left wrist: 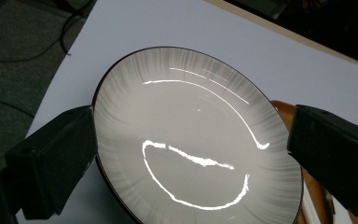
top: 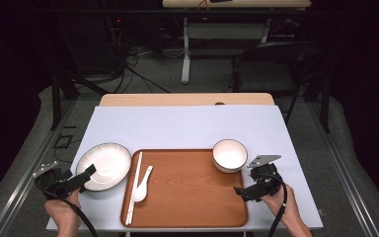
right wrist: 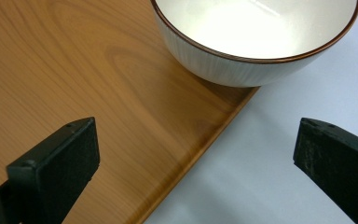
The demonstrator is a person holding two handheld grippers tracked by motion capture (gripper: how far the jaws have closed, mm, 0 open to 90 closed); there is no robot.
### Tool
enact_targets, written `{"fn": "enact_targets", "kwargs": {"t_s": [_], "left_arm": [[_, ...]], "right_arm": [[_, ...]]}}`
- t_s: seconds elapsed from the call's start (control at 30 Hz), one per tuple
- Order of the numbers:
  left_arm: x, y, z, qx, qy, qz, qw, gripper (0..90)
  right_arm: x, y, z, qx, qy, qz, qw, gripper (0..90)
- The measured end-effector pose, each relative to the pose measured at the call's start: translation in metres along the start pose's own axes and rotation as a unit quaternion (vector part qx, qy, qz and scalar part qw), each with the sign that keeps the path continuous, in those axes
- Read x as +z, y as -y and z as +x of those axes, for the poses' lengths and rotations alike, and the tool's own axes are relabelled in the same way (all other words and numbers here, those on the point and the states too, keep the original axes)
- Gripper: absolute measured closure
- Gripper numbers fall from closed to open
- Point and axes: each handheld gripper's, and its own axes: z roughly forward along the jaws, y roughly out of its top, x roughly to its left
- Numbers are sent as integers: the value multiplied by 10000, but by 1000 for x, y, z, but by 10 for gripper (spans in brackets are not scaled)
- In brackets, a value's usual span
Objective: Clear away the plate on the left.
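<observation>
A white ribbed plate with a dark rim lies on the pale sheet, left of a wooden tray. My left gripper is open at the plate's near-left edge. In the left gripper view its jaws stand on either side of the plate without touching it. A white bowl sits on the tray's far right corner. My right gripper is open, low over the tray's right edge just short of the bowl. That edge of the tray runs between its jaws. White chopsticks and a white spoon lie at the tray's left.
The pale sheet covers the table, and a strip of bare wood shows at the far edge. Behind the table stand a black chair and another table's leg, with cables on the floor.
</observation>
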Motion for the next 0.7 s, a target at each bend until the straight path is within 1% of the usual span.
{"fn": "enact_targets", "kwargs": {"t_s": [0.03, 0.07, 0.1, 0.13, 0.2, 0.33, 0.37, 0.4, 0.43, 0.47, 0.53, 0.6, 0.63, 0.7], "left_arm": [[0, 1, 1, -56, -5, -5, 10000, 25], [2, 2, 3, -172, 12, -3, 9999, 29], [3, 3, 4, -211, -22, -19, 9998, 33], [3, 4, 6, -296, -48, -50, 9995, 36], [4, 5, 7, -315, -113, -58, 9994, 44], [6, 7, 9, -476, -222, -129, 9985, 85], [7, 8, 10, -497, -226, -112, 9984, 96], [8, 8, 11, -543, -222, -103, 9982, 99], [9, 9, 13, -622, -252, -105, 9977, 117], [10, 10, 14, -664, -238, -83, 9975, 144], [11, 11, 19, -799, -288, -53, 9964, 162], [12, 11, 21, -811, -350, -14, 9961, 218], [13, 11, 21, -778, -407, 19, 9961, 231], [15, 12, 21, -771, -453, 79, 9960, 290]], "right_arm": [[1, 0, 0, -7, -4, 4, 10000, 0], [1, 0, 0, -32, -4, -3, 10000, 0], [1, 0, 0, -10, -5, 5, 10000, 0], [1, 0, 0, -11, 1, 0, 10000, 0], [0, 0, 1, -13, 4, -8, 10000, 0], [1, -1, 1, 5, 10, 7, 10000, 0], [1, -1, 1, -5, 7, 11, 10000, 0], [1, -1, 1, -8, 8, 21, 10000, 0], [1, -1, 1, -8, 11, 25, 10000, 0], [1, -1, 1, -16, 17, 31, 10000, 0], [1, -1, 1, -23, 26, 44, 10000, 0], [1, -1, 1, -36, 28, 52, 10000, 0], [2, -1, 1, -43, 23, 52, 10000, 0], [2, -1, 2, -66, 22, 54, 10000, 0]]}}
